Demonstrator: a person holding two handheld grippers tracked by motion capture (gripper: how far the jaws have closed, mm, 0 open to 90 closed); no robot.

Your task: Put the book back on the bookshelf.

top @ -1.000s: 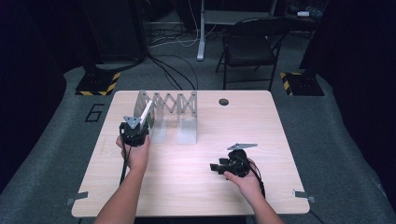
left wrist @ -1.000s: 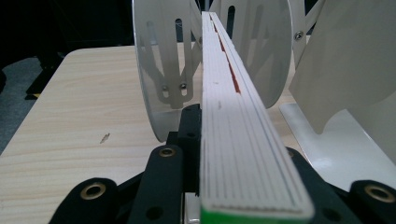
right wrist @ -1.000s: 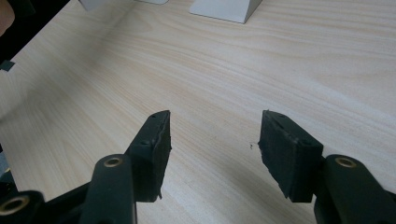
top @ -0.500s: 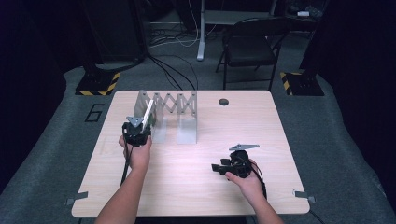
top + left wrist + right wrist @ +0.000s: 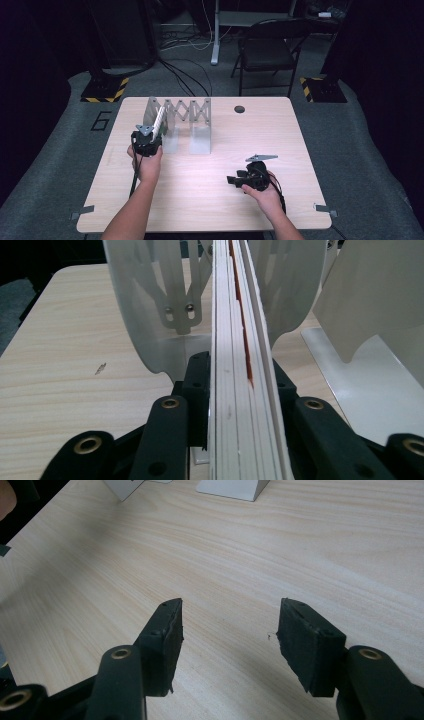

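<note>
Book between left gripper jaws, seemingly within grey rack.

Matt metal rack, wood-grain table

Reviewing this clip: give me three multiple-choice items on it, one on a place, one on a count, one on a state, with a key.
1. Where does the expanding rack stand?
A. far left part of the table
B. near right corner
C. on the floor

2. How many chairs stand beyond the table?
A. none
B. one
C. three

3. What lies between the right gripper jaws?
A. a book
B. a cup
C. nothing

Key: 1 A, the high view shows it by the left gripper; 2 B, a single folding chair; 3 C, bare wood shows between its jaws.
</note>
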